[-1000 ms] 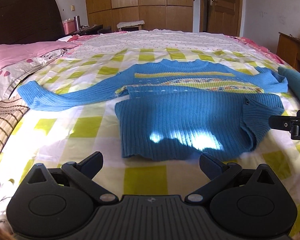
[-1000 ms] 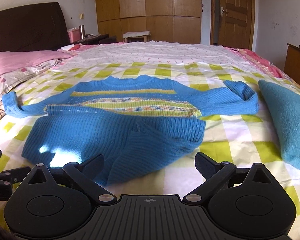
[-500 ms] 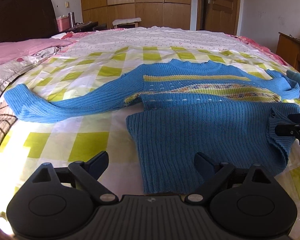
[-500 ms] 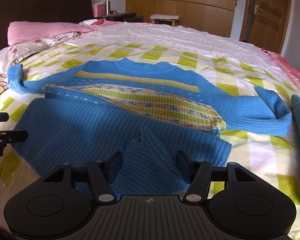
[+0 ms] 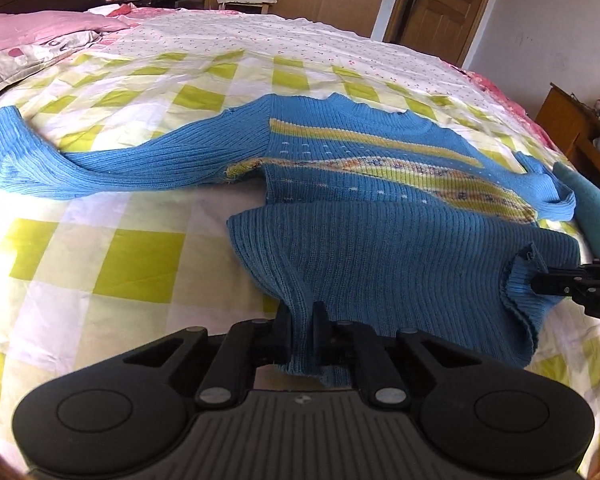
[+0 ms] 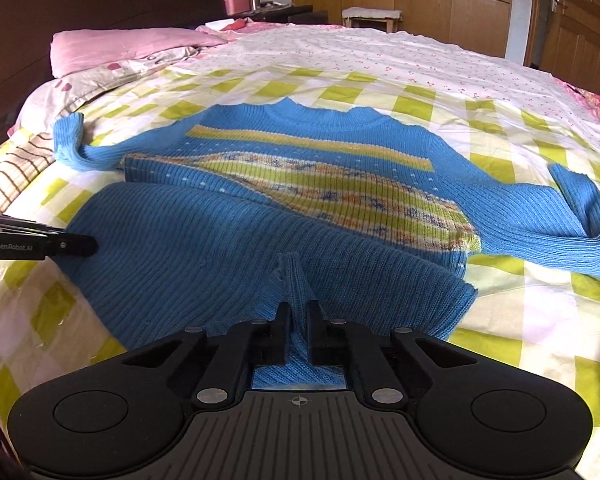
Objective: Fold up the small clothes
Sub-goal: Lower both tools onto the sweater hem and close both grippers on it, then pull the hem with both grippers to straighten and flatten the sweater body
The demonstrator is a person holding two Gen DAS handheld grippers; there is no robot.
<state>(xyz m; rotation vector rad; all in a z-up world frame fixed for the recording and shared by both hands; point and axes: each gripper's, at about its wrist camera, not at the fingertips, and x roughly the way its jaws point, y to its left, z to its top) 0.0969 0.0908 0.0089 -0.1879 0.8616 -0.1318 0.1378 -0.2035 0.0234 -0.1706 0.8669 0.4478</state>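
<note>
Left wrist view: the left gripper (image 5: 302, 326) is clamped on the near hem of the blue sweater (image 5: 380, 240), which lies on the checked bedspread (image 5: 112, 256). Right wrist view: the right gripper (image 6: 297, 320) pinches a raised fold of the sweater's hem (image 6: 294, 280); both sleeves lie spread.

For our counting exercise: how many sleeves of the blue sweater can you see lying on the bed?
2. The left sleeve stretches out toward the pillow side; the right sleeve lies bent back on itself toward the door side. Neither is hidden.
</note>
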